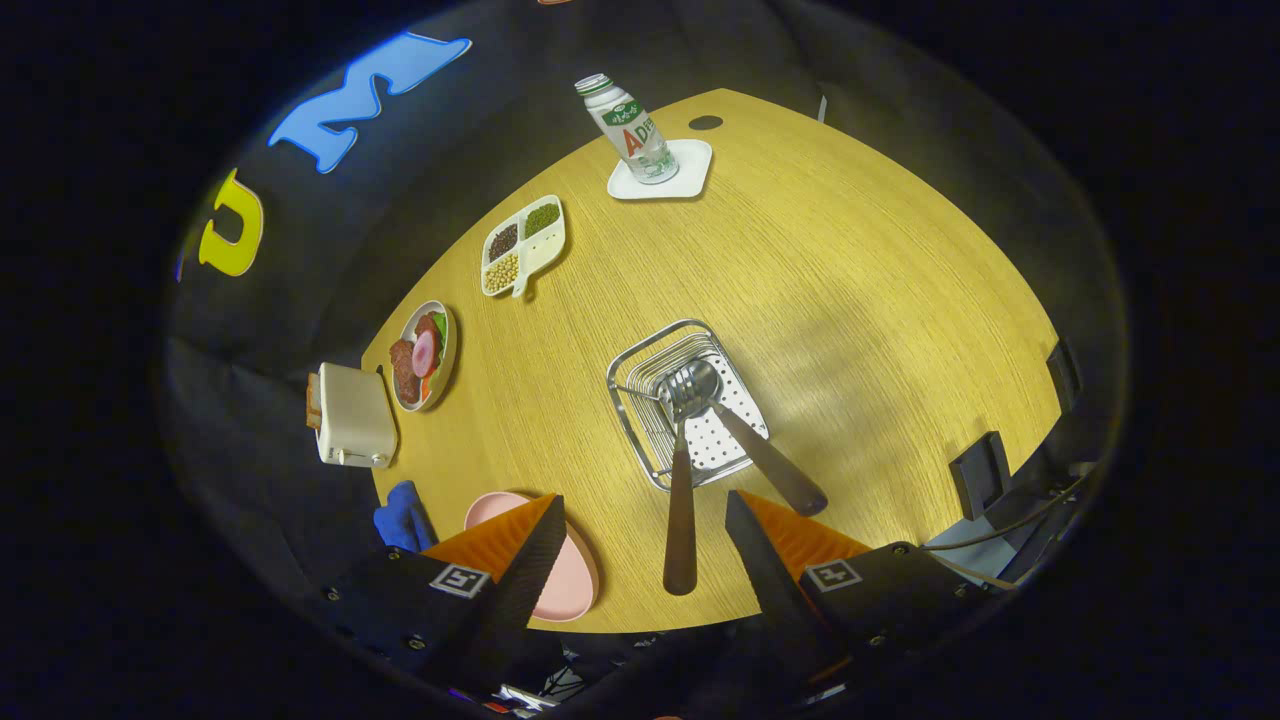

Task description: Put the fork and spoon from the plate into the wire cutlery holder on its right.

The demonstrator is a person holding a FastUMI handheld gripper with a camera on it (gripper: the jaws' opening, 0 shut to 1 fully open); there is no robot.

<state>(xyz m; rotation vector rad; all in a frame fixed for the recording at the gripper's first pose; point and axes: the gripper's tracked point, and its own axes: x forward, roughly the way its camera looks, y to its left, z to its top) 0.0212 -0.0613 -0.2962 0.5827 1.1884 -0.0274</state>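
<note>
Fork [680, 490] and spoon [745, 435] leaning in wire cutlery holder [640, 420], gripper [645, 505] released above, pink plate [575, 590] beside left finger

Bottle [628, 128] label: large red "A", rest illegible. Gripper [645, 510] fingers apart, holding nothing.

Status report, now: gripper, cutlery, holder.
Gripper open, holding nothing. Fork and spoon both stand heads-down in the wire cutlery holder, handles leaning out toward the fingers. Pink plate bare. Nothing in the way.
</note>
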